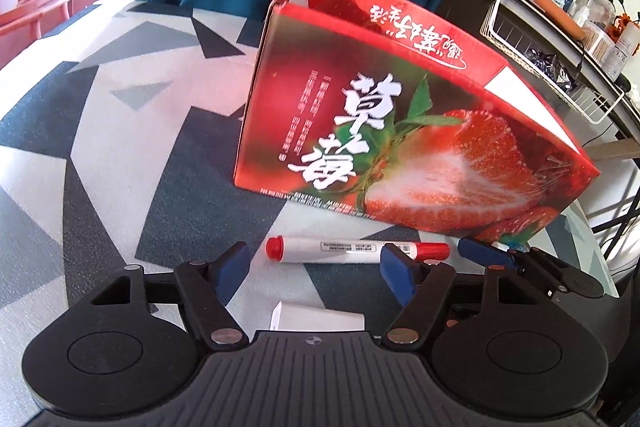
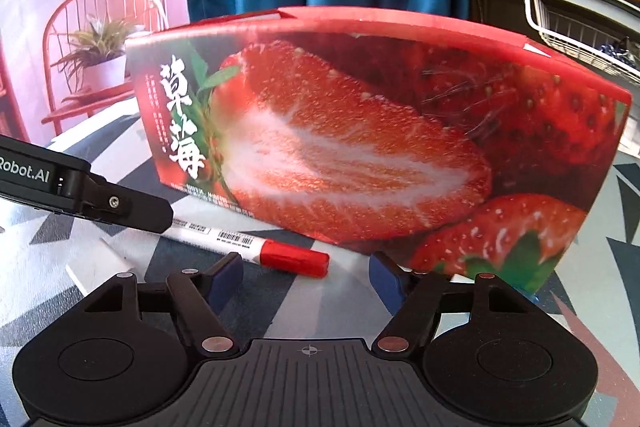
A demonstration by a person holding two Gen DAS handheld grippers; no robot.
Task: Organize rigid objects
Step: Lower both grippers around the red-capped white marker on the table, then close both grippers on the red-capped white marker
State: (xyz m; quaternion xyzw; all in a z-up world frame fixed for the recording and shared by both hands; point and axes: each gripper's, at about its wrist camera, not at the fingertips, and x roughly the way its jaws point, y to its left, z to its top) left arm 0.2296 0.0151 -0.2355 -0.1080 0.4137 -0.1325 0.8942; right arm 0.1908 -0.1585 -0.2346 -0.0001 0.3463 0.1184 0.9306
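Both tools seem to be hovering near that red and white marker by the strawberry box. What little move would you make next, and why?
Probably close the left tool on the marker. The marker lies flat on the patterned table in front of the strawberry box, and its white barrel sits between the tool's open blue pads, which do not yet press it.

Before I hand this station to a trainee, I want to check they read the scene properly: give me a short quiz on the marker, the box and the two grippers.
1. True or false: the marker lies on the patterned tablecloth in front of the strawberry box.
2. What colour is the marker's cap? A red, B green, C black.
3. Is anything gripped by the left gripper or the right gripper?

Key: 1 true. 2 A. 3 No: both sets of jaws stand apart, with the marker lying untouched on the cloth.
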